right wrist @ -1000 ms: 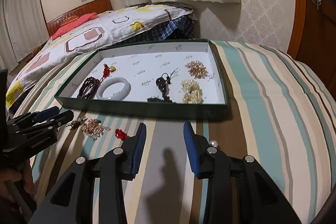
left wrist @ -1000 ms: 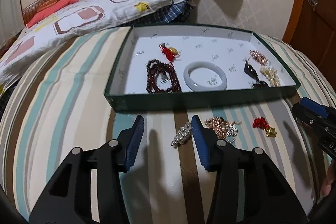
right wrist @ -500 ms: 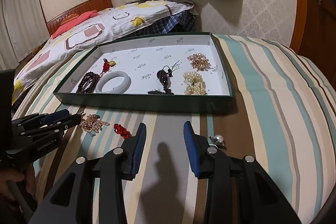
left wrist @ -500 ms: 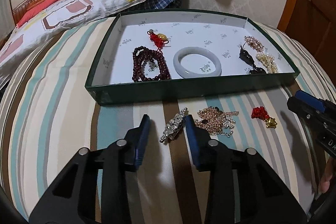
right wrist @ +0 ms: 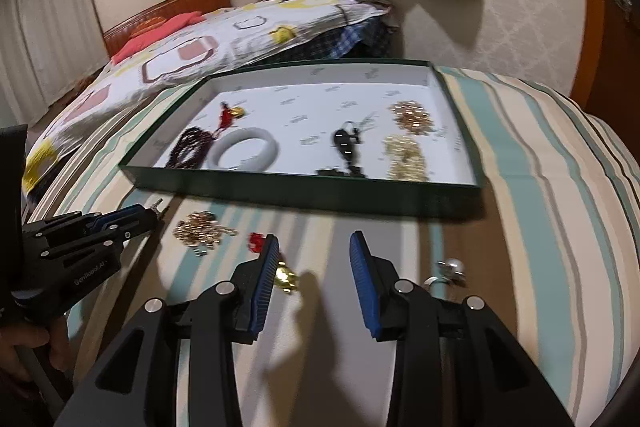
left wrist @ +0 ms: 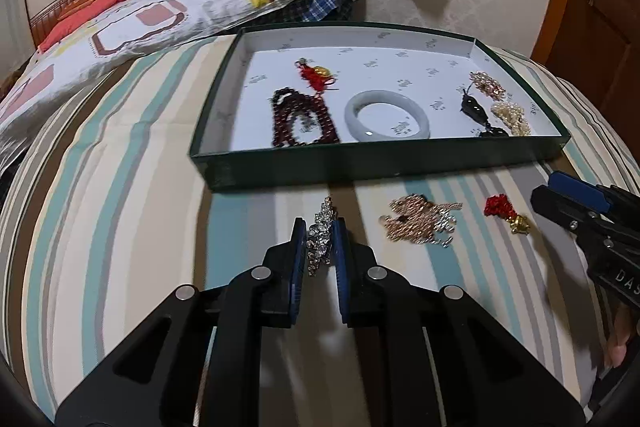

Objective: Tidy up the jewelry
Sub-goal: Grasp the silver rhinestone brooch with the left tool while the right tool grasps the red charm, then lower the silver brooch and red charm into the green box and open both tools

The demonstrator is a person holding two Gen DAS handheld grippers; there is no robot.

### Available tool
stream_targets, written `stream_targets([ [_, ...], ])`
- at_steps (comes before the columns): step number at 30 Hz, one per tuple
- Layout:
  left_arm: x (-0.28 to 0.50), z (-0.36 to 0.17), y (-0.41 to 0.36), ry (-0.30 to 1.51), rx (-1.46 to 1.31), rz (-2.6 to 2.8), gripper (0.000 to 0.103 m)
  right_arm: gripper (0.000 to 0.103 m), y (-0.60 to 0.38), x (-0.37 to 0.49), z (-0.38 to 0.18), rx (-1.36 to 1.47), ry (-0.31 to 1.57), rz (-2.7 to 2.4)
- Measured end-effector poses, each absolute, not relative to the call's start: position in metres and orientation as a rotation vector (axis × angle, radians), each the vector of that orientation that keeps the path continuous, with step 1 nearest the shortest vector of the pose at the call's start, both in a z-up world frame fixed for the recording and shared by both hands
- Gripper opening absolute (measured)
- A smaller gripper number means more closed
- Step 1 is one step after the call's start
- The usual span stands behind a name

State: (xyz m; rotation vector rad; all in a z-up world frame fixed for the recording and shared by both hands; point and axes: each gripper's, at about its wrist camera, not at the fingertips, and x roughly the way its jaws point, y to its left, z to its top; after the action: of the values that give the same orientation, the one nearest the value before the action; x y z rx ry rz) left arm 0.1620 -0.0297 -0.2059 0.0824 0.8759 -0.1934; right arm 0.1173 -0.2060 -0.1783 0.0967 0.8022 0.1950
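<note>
My left gripper is shut on a silver rhinestone bracelet lying on the striped bedspread in front of a green tray. A rose-gold chain pile and a red tassel charm with a gold bead lie to its right. My right gripper is open above the bedspread, its left finger beside the red tassel charm. A pearl ring lies right of it. The tray holds dark red beads, a white bangle, and other pieces.
A patterned pillow lies behind the tray at left. A wooden cabinet stands at the right. The bedspread slopes away at the left and right sides.
My left gripper moved forward and closed on the silver bracelet. My right gripper shifted left toward the red tassel charm and stayed open.
</note>
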Motion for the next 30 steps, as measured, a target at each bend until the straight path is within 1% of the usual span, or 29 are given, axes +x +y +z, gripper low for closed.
stream_targets([
  [9,0.155,-0.205,-0.002,0.883,0.041,-0.125,0.014,0.037,-0.179,0.132,-0.189,0.021,0.864,0.262],
  [10,0.156,-0.205,0.000,0.884,0.034,-0.121,0.014,0.036,-0.178,0.133,-0.190,0.019,0.869,0.263],
  [14,0.156,-0.203,0.000,0.879,0.031,-0.124,0.014,0.019,-0.178,0.134,-0.192,0.009,0.886,0.261],
  [17,0.154,-0.203,-0.002,0.876,0.029,-0.130,0.014,0.012,-0.180,0.132,-0.191,0.012,0.884,0.258],
  [24,0.152,-0.195,-0.008,0.850,0.021,-0.147,0.014,0.010,-0.187,0.123,-0.182,0.046,0.835,0.251],
  [30,0.154,-0.176,-0.016,0.806,-0.002,-0.172,0.014,0.009,-0.196,0.118,-0.160,0.083,0.758,0.241],
])
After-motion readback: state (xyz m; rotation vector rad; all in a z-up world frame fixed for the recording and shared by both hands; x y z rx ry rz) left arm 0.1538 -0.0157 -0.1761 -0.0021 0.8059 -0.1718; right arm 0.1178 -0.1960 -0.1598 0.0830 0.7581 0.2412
